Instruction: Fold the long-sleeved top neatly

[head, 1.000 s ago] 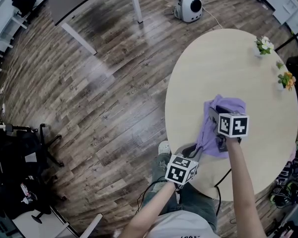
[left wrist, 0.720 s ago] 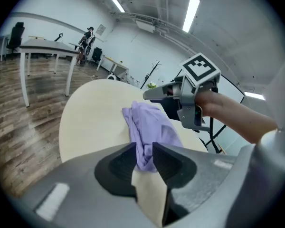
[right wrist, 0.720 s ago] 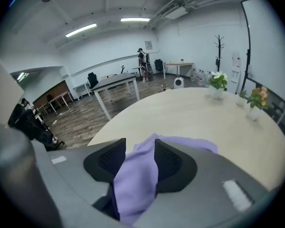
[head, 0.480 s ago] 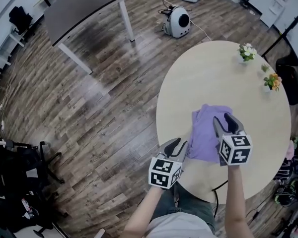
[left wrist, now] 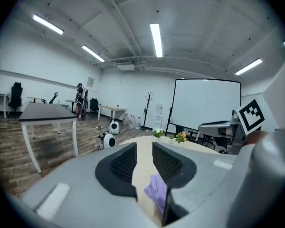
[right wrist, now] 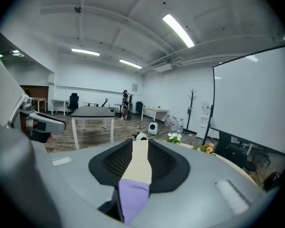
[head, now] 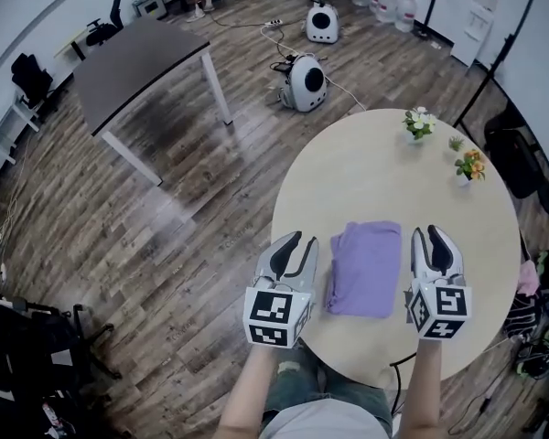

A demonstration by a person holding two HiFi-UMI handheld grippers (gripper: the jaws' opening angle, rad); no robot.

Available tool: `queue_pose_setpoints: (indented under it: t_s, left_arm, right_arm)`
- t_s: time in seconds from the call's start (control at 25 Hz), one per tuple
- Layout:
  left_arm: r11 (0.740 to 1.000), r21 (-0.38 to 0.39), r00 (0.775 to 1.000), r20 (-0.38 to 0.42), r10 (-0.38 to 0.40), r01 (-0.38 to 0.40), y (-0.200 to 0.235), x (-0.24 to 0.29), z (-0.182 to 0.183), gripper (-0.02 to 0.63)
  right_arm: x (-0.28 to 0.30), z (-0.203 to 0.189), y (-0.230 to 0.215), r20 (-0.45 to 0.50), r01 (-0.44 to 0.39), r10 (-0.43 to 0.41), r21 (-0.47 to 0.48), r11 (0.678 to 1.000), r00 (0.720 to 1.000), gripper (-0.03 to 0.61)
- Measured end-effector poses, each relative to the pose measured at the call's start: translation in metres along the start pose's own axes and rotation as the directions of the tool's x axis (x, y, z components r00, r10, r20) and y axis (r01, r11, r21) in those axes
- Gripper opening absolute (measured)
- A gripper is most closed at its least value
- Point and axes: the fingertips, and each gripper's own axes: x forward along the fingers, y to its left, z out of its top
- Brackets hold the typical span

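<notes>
Left tool (head: 298, 242) and right tool (head: 429, 234) both released, empty, pointing forward either side of folded purple top (head: 366, 268), forearms extended

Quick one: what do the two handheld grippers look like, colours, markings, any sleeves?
Both match: the left gripper and right gripper have light grey shells with black ribbed pads inside the jaws. Each carries a white cube with black square markers. The forearms are bare, with no sleeves.
</notes>
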Motion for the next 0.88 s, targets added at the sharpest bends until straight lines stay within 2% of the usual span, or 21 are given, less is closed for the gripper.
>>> queue_pose_setpoints:
  t_s: [0.2, 0.36, 0.64, 0.88]
  left_arm:
    - [0.999, 0.039, 0.993, 0.117, 0.005, -0.009, -0.002, 0.002, 0.055, 0.091]
    - [0.997, 0.072, 0.983, 0.185, 0.016, -0.030, -0.006, 0.000, 0.087, 0.055]
    - [0.990, 0.119, 0.973, 0.228, 0.041, -0.070, -0.014, -0.003, 0.110, 0.001]
    - [0.989, 0.133, 0.971, 0.236, 0.038, -0.071, -0.026, 0.001, 0.115, 0.001]
  right_arm:
    - [-0.019, 0.022, -0.022, 0.080, 0.077, -0.078, 0.020, 0.997, 0.994, 0.081]
    - [-0.033, 0.037, -0.033, 0.136, 0.125, -0.129, 0.038, 0.991, 0.982, 0.032]
    - [-0.051, 0.056, -0.038, 0.203, 0.153, -0.161, 0.051, 0.987, 0.966, 0.023]
    - [-0.059, 0.062, -0.043, 0.231, 0.158, -0.169, 0.067, 0.985, 0.958, 0.023]
